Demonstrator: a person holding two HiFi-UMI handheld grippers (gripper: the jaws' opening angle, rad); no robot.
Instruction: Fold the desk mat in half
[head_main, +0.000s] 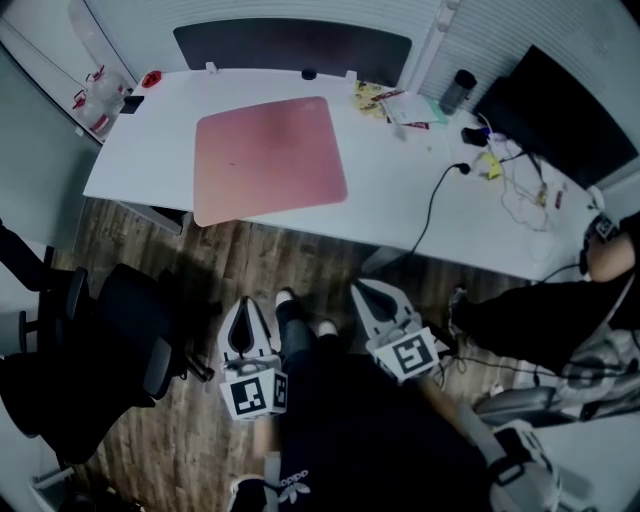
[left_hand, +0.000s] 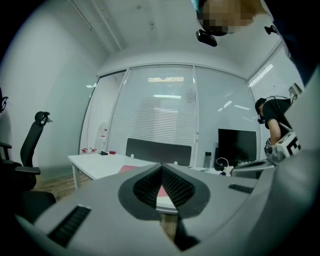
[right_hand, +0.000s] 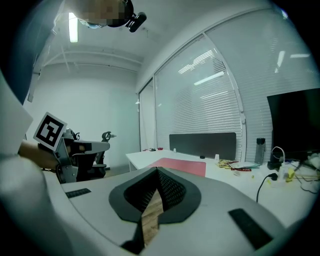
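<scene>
Both tools hang low, short of the table (head_main: 400, 200) and over the wood floor. The left gripper (head_main: 248, 310) and the right gripper (head_main: 368, 295) each have their jaws pressed together with nothing between them, tips aimed toward the table. A black office chair (head_main: 110, 340) stands off to the left, also short of the table.

On the table's left half the pink desk mat (head_main: 268, 160) lies flat and fully spread. Its near-left corner reaches the table's front edge. A black cable (head_main: 430, 215) trails across the table's right half, and a dark bottle (head_main: 457, 90) stands toward its far right.

The fold looks not yet begun, so the step in hand is the approach. The next move likely calls for closing in on the table, parting both pairs of jaws, and pinching two corners along one side of the mat. That side can then be lifted and carried over to meet the opposite one.
</scene>
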